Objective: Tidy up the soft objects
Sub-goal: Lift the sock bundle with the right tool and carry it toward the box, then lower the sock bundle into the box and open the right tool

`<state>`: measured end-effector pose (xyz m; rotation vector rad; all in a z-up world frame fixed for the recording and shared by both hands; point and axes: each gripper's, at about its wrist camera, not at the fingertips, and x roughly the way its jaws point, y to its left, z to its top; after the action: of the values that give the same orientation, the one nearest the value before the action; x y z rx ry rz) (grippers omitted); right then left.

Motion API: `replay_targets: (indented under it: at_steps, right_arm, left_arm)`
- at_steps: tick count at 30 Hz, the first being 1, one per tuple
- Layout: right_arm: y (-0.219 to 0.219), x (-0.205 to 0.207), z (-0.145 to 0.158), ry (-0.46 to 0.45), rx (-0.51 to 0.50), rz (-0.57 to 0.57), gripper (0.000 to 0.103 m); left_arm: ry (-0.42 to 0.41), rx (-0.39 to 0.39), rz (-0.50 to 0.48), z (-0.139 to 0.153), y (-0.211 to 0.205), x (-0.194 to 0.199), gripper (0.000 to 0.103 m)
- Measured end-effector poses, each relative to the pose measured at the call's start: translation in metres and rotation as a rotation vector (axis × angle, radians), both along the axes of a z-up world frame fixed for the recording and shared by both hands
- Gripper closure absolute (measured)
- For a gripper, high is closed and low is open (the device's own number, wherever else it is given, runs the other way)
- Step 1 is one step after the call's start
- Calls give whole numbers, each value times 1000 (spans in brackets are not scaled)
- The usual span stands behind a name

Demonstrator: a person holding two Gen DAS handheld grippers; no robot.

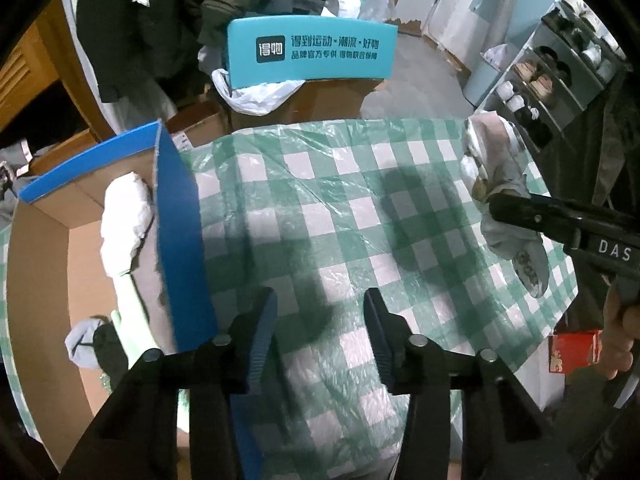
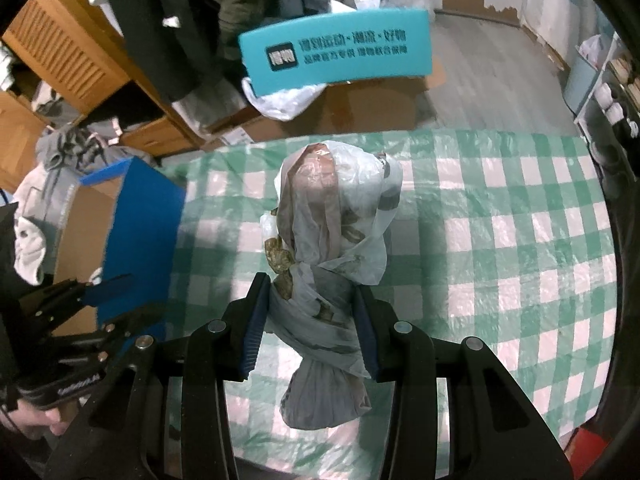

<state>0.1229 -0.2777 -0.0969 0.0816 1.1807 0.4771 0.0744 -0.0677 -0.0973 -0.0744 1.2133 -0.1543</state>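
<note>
My right gripper [image 2: 310, 292] is shut on a knotted, crumpled plastic bag bundle [image 2: 336, 216], which hangs above the green checked tablecloth [image 2: 500, 240]. In the left wrist view the same bag [image 1: 496, 168] dangles from the right gripper [image 1: 516, 204] at the right side. My left gripper [image 1: 320, 296] stands open over the cloth with nothing between its fingers, just right of a blue-sided cardboard box [image 1: 180, 220]. Inside the box lie a white soft bundle [image 1: 124, 216], a pale green piece [image 1: 134, 312] and a grey sock [image 1: 82, 344]. The left gripper [image 2: 100, 300] also shows beside the box [image 2: 144, 220].
Beyond the table stand brown cartons [image 1: 320, 100], a teal printed box [image 1: 312, 52] and a white plastic bag [image 1: 256, 96]. Dark coats [image 1: 132, 20] hang at the back left. A shoe rack [image 1: 552, 76] is at the right. A red packet [image 1: 576, 350] sits below the table's right edge.
</note>
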Motion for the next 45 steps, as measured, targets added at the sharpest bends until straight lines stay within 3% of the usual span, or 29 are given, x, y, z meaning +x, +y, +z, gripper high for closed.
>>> replay_targets:
  at_steps: [4, 15, 28, 45]
  right_arm:
    - [3, -7, 14, -26, 14, 15, 63]
    - [27, -23, 45, -85, 35, 64, 63]
    - [78, -47, 63, -122, 43, 172, 63]
    - [174, -70, 63, -105, 39, 343, 63]
  left_arm:
    - [-27, -25, -1, 14, 6, -10, 72]
    - [-109, -37, 29, 47, 30, -33, 81]
    - [-165, -36, 69, 69, 70, -65, 83]
    - [-192, -35, 193, 70, 142, -88, 86]
